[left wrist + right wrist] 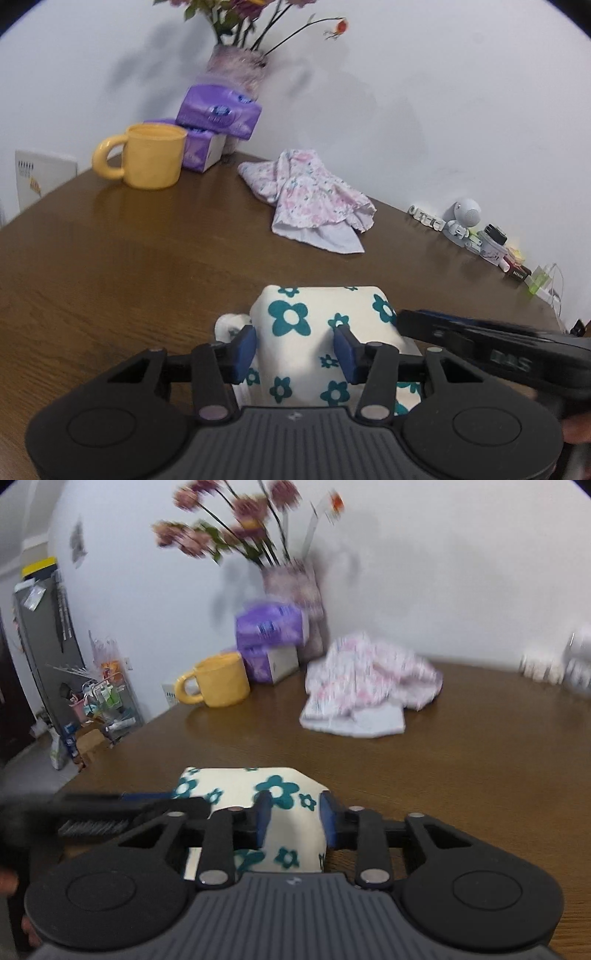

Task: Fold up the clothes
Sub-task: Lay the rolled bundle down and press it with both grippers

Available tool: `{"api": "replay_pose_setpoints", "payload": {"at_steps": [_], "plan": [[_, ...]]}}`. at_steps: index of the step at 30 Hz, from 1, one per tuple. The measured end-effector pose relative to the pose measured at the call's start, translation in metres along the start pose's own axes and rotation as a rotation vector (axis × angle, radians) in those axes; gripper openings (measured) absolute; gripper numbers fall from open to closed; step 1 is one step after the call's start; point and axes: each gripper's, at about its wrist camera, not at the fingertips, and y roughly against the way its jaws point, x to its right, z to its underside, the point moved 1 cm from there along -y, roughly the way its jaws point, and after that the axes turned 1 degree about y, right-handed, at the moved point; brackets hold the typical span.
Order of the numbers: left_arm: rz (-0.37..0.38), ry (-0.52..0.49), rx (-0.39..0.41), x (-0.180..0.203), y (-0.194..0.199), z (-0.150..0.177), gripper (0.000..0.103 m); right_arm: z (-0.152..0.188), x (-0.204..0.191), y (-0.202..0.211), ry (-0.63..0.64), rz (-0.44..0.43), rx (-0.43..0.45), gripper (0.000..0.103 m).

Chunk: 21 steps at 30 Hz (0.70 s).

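Where the brown wooden counter (147, 258) meets the white wall, items run left to right: a yellow ceramic mug (147, 160); two stacked purple tissue packs (218, 116), their print too blurred to read; a patterned vase of pink flowers (236, 68); a crumpled white cloth with pink floral print (314, 192), lying apart from the rest; small white block letters (426, 218), illegible; a white round-headed figurine (463, 218).

Nearest the cameras lies a folded cream cloth with teal flower print (314, 317), flat on the counter. Left tongs (295, 350), blue-padded, stand moderately apart astride it. Right tongs (295, 819) are likewise parted over its right portion.

Only the right wrist view shows a cluttered metal rack (103, 698) beyond the counter's left edge, heavily blurred. Only the left wrist view shows the figurine sharply.
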Motion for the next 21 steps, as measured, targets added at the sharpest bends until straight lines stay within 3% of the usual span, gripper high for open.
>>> {"api": "replay_pose_setpoints", "payload": {"at_steps": [3,8,11,14,16,21], "plan": [[0.012,0.044,-0.021,-0.011,-0.004,-0.001,0.045,0.001,0.004,-0.015,-0.044,-0.033,-0.012,0.024],[0.029,0.098,-0.038,-0.023,-0.009,-0.002,0.045,0.012,-0.003,-0.024,-0.039,-0.016,0.016,0.024],[0.053,0.15,0.0,-0.026,-0.003,-0.006,0.042,0.013,-0.005,-0.025,-0.028,-0.007,0.029,0.024],[0.026,0.162,0.039,-0.028,-0.001,-0.013,0.042,0.012,-0.003,-0.021,-0.038,-0.019,0.046,0.024],[0.009,0.164,0.026,-0.03,-0.006,-0.012,0.035,0.013,-0.001,-0.022,-0.046,-0.028,0.043,0.024],[-0.03,0.165,-0.016,-0.033,-0.019,-0.008,0.035,0.019,-0.017,-0.024,0.051,0.025,0.054,0.024]]}}
